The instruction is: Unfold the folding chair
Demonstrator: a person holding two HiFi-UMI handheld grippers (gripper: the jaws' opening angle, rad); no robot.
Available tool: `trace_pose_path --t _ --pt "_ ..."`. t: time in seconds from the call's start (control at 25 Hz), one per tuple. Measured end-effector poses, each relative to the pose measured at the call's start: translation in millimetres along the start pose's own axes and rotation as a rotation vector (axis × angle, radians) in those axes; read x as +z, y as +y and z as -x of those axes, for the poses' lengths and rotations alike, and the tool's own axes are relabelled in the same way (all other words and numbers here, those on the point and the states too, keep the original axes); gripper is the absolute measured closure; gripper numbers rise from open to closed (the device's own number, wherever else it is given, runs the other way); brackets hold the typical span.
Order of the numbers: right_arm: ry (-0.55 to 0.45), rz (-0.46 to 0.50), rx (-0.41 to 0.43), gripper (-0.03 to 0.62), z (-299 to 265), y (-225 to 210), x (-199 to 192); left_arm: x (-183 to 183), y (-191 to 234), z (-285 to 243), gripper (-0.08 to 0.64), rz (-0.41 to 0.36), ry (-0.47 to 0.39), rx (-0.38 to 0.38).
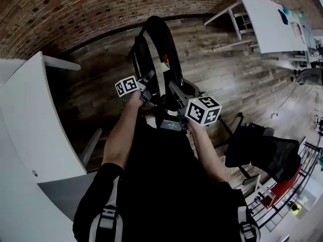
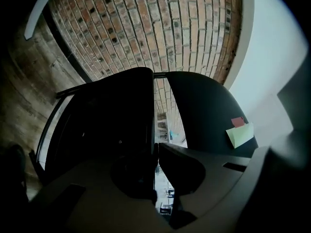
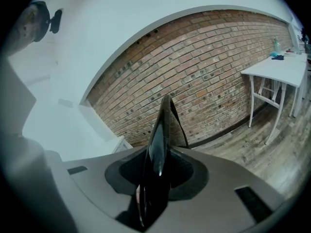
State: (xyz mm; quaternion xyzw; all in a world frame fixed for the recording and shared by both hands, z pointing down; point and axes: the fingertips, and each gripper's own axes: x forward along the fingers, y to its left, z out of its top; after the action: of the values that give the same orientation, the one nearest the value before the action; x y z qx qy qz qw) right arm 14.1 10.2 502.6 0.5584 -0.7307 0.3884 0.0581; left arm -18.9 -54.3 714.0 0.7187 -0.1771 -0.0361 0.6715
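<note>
A plank floor (image 1: 227, 79) is bounded by a brick wall (image 1: 75, 9), with a white table (image 1: 272, 24) set toward its far right corner and a white unit (image 1: 30, 125) along its left edge. The fingers (image 3: 187, 171) of the right gripper (image 3: 159, 150) are closed on a thin, glossy black edge of the folding chair (image 3: 165, 115), which is seen edge-on between the pads and rises above them. The fingers (image 2: 182, 166) of the left gripper (image 2: 156, 147) are drawn almost together, and a thin edge of one of the chair's black panels is pinched between them. A second, rounded black panel is seen just beside it, with a narrow gap left between the two; a green note (image 2: 240, 135) and a red note (image 2: 238, 122) are stuck to it. In the head view the grippers are held side by side at the chair's near end, each on its own side. The chair is stood on the floor near the edge along the brick wall, between unit and table. A black office chair (image 1: 262, 150) is parked well apart, toward the floor's right edge
</note>
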Motion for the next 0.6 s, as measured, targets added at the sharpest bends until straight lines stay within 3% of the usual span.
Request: trace_pose_path --t 0.6 --pt "0.013 -0.001 0.067 0.486 4 -15 2 4 4 16 0.518 -0.042 0.062 -0.083"
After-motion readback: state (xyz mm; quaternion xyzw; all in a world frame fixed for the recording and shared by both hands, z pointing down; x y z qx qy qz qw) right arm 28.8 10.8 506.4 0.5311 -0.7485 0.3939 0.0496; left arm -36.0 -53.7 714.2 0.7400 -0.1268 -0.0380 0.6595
